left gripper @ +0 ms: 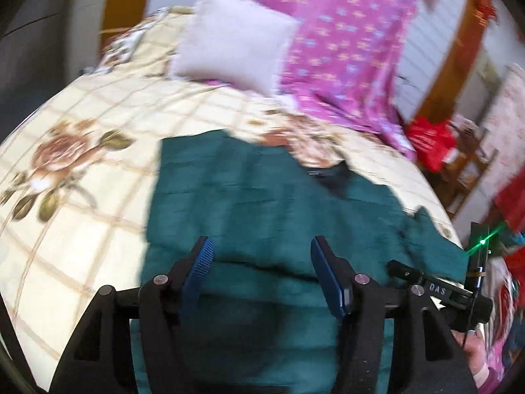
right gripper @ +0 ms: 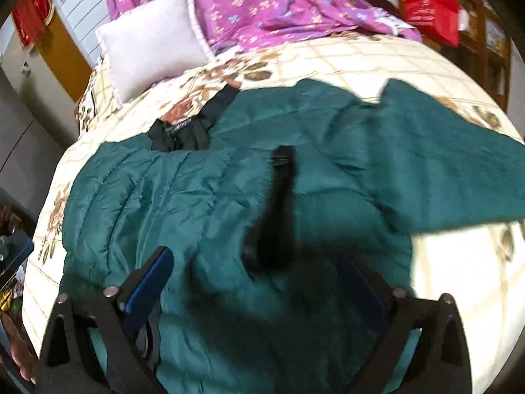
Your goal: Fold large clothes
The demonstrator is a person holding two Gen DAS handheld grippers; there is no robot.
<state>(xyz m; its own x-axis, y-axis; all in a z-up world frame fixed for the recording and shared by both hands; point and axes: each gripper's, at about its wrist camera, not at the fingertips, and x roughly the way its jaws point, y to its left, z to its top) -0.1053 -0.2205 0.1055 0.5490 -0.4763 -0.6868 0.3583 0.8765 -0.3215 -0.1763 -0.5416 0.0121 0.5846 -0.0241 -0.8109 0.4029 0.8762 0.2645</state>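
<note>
Green padded jacket (right gripper: 229, 197) lies spread on the bed (right gripper: 443, 262), one sleeve out to the side. Left tongs (left gripper: 261, 256) stand apart above the jacket, gripping nothing. Right tongs (right gripper: 262, 272) likewise parted over the fabric, nothing pinched. White pillow (left gripper: 229, 42) near the headboard.

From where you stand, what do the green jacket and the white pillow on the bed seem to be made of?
The green jacket looks like quilted synthetic shell, probably nylon or polyester: it has a slight sheen, stitched puffy channels and fine crinkles. The white pillow looks like matte woven cloth, perhaps cotton, with a soft flanged edge and no shine. Motion blur leaves both open.
</note>
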